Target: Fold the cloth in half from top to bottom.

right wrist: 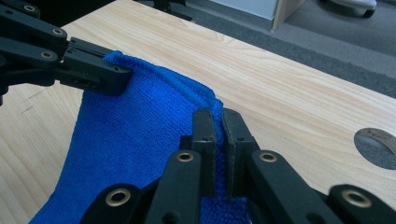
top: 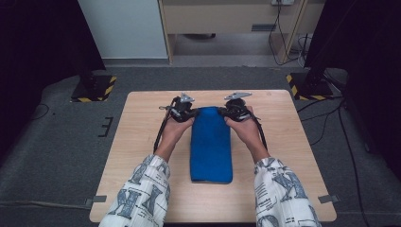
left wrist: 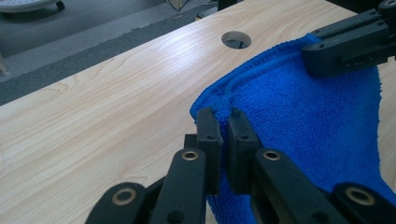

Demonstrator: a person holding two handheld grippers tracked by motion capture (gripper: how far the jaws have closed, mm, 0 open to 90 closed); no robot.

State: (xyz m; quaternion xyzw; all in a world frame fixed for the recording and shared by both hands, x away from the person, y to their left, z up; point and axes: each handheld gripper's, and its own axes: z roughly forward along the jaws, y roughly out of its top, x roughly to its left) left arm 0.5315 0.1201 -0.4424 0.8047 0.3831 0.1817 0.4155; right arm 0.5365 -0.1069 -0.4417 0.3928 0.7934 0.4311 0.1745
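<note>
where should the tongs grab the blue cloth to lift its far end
Best at the two far corners of the blue cloth, one per side, coming in from the outer edges. The stitched hem there gives a firm ridge, and the long narrow cloth would hang evenly. The left tongs and right tongs are shut on those corners.

readable text: none | white long sleeves point(top: 142, 196) with grey-blue print: large letter-like shapes, possibly "N" or "K", too blurred to read | blue terry cloth point(top: 211, 144): no label seen
</note>
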